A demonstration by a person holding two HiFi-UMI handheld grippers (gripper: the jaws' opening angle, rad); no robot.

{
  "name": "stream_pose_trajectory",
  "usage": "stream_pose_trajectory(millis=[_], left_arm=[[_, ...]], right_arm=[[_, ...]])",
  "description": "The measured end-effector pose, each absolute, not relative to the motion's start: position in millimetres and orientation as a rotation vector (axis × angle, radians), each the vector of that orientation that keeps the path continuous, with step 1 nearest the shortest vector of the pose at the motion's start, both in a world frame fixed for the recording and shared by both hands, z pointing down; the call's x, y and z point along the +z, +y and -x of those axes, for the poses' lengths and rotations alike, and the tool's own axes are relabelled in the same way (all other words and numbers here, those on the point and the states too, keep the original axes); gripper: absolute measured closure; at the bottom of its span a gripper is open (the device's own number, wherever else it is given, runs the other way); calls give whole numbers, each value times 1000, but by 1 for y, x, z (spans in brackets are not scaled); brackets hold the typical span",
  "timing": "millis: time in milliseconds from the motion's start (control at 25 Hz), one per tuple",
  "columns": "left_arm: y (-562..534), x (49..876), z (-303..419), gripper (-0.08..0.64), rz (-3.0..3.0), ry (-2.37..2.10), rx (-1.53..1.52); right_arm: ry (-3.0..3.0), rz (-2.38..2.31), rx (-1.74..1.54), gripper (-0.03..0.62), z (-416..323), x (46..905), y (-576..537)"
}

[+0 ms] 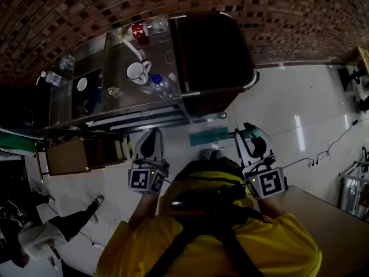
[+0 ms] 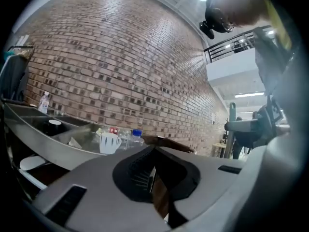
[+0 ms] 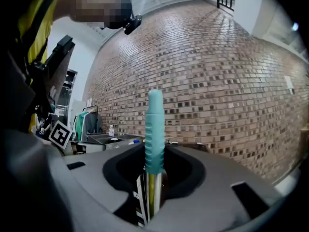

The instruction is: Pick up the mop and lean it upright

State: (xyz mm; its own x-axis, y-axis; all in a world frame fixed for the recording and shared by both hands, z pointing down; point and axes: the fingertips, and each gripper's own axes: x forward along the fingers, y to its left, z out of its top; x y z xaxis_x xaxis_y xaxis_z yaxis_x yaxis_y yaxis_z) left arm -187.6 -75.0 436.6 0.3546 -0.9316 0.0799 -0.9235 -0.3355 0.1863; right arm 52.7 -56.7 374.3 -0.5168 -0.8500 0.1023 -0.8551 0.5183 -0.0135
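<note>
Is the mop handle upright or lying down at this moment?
Upright: in the right gripper view the mop handle stands vertical between the jaws of the right tool, which are closed on it.

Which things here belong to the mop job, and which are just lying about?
Job: mop, upright in the right tool.
Lying about: white mug, blue-capped bottle, red container, steel counter.

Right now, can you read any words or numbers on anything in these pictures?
No text can be read anywhere.
Marker cubes: only black-and-white square patterns, no letters.
Red container on the steel counter: any print is too small and blurred.
Mop handle: no print shows.
</note>
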Motion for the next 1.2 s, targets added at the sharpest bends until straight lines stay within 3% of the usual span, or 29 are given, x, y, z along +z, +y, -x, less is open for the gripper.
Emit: stream_pose_trajectory(millis=[640, 1200], left_arm=[[-81, 441, 168, 555, -2470, -1598, -25], [-73, 478, 168, 555, -2410, -1572, 97]], right_arm=[[-2563, -1491, 87, 477, -69, 401, -52], [-2434, -1416, 353, 479, -32, 585, -140]])
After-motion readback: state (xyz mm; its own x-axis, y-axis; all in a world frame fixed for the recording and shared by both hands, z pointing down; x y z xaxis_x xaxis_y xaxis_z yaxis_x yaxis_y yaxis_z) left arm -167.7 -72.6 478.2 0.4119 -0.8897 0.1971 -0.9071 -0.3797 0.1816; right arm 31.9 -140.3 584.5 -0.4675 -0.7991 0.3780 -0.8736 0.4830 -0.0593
